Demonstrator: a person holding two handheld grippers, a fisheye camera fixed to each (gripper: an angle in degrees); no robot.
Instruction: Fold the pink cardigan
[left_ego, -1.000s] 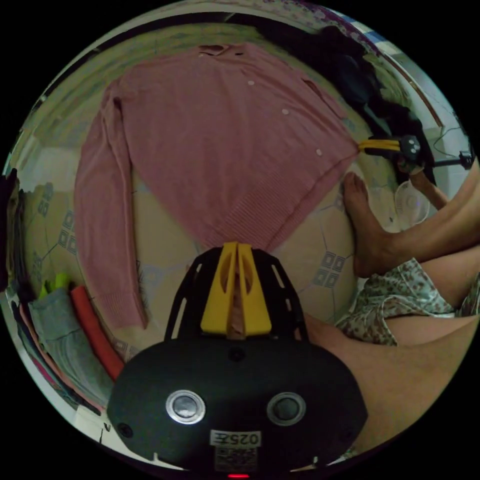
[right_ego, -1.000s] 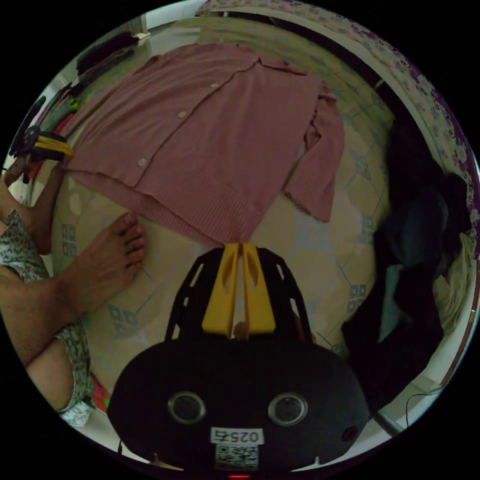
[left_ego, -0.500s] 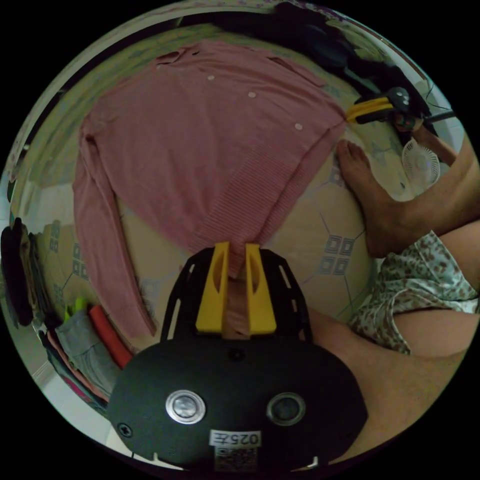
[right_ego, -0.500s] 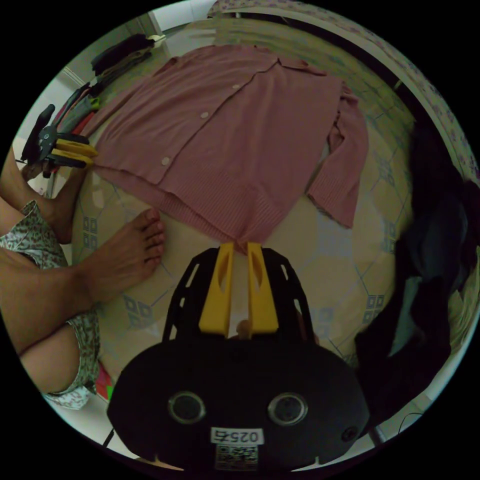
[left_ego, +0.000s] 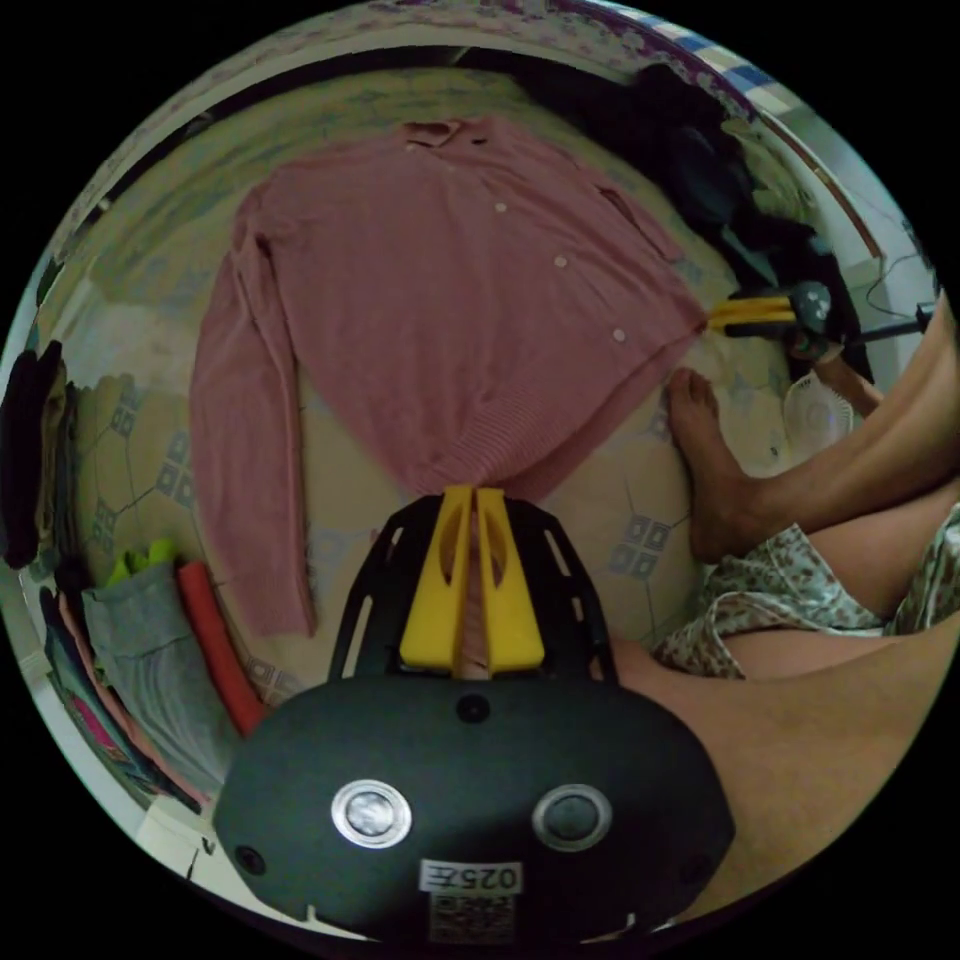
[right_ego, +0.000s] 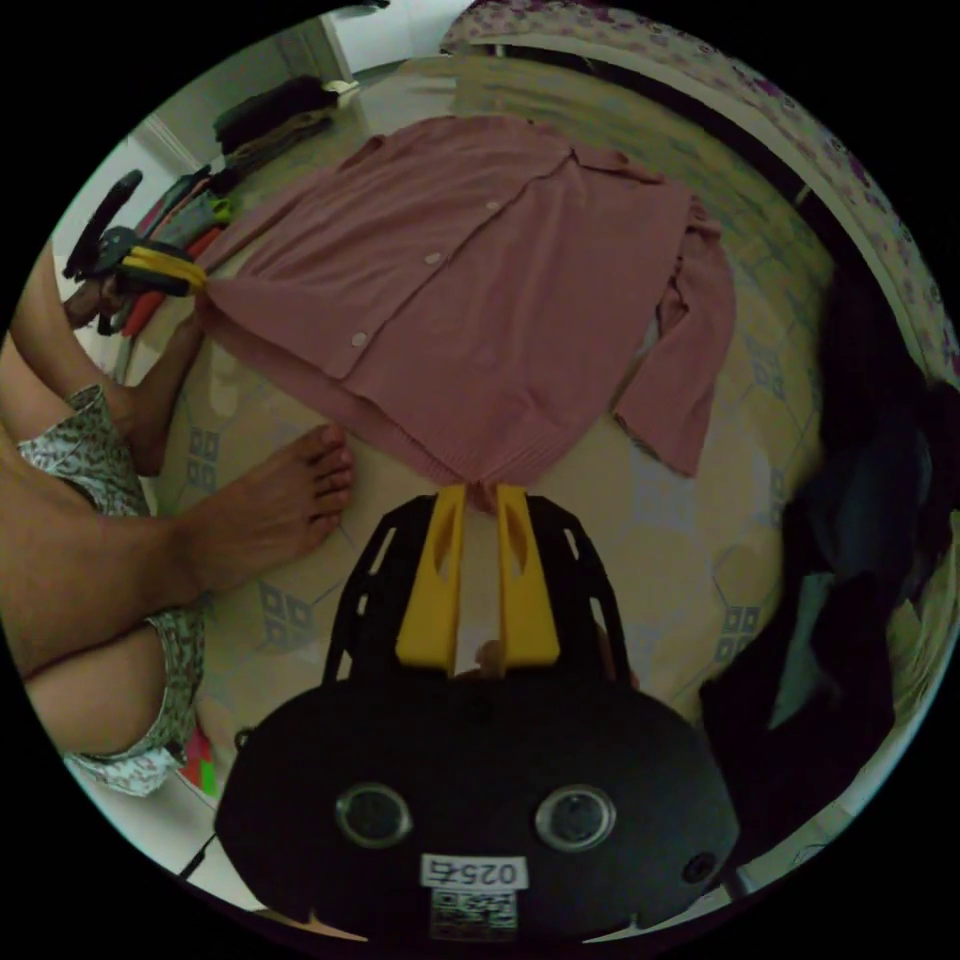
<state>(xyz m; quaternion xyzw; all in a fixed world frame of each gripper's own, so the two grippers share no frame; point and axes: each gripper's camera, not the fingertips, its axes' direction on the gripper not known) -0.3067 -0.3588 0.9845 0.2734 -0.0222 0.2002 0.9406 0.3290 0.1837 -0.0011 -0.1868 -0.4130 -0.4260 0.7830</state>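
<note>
The pink cardigan (left_ego: 450, 300) (right_ego: 480, 290) lies spread, button side up, on a patterned floor mat (left_ego: 620, 500). My left gripper (left_ego: 472, 495) is shut on one bottom hem corner; in the right gripper view it (right_ego: 200, 283) pinches that same corner near a person's leg. My right gripper (right_ego: 480, 492) grips the opposite hem corner, jaws slightly apart with bunched fabric between them; it (left_ego: 715, 320) touches that corner in the left gripper view. One sleeve (left_ego: 245, 450) lies straight beside the body. The other sleeve (right_ego: 680, 380) is bent along the far side.
A person's bare foot (left_ego: 705, 460) (right_ego: 270, 510) rests on the mat just below the hem. Dark clothes are heaped (left_ego: 720, 180) (right_ego: 850, 500) beyond the right hem corner. Folded garments are stacked (left_ego: 150, 640) (right_ego: 190, 215) near the left one. A small white fan (left_ego: 815, 410) stands by the leg.
My left jaws, apart half a second ago, have shut on the hem corner. My right jaws have parted a little over the second. Both cameras shifted.
</note>
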